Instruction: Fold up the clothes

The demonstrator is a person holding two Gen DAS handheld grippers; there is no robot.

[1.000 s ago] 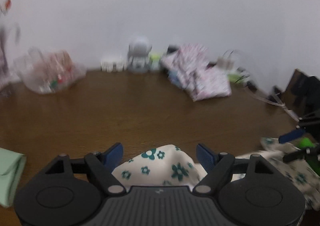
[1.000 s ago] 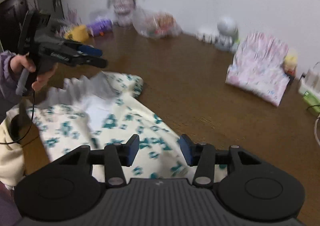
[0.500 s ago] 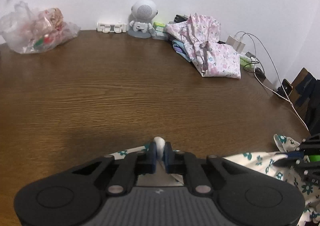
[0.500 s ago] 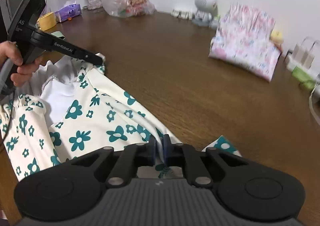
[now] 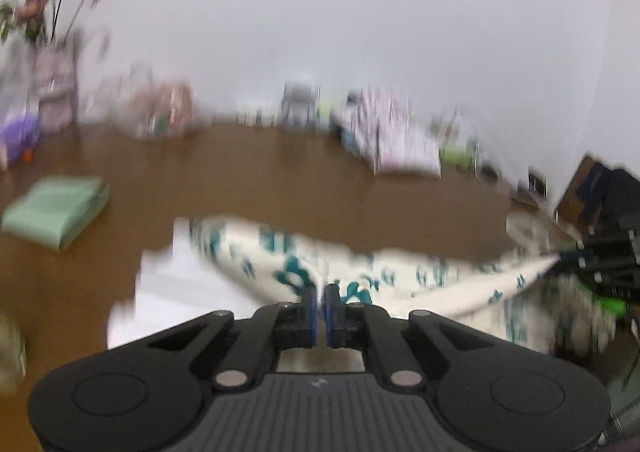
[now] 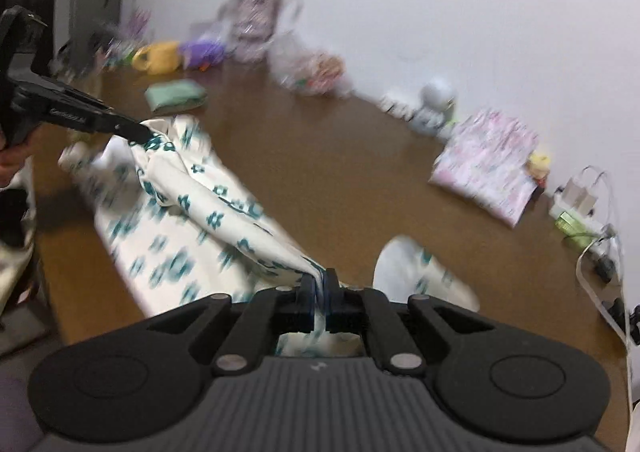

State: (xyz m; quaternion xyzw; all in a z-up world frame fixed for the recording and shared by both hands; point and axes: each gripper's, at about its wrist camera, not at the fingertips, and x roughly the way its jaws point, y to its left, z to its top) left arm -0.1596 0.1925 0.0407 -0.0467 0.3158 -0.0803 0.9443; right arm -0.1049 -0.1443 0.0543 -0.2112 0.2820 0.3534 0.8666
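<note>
Above the wooden table (image 6: 352, 188), both tools angled downward, clamping the floral garment (image 6: 224, 208).

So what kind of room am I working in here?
Most likely a home living or dining room: a brown wooden table against a white wall, a vase of flowers, a small robot toy, and folded clothes set aside.

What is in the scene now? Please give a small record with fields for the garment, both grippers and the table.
garment: cream floral garment, stretched between both grippers, partly lifted off the table
left hand-held gripper: shut on one edge of the garment
right hand-held gripper: shut on another edge
table: brown wooden table
other clothes: folded green cloth, pink folded garment
image quality: blurred
</note>
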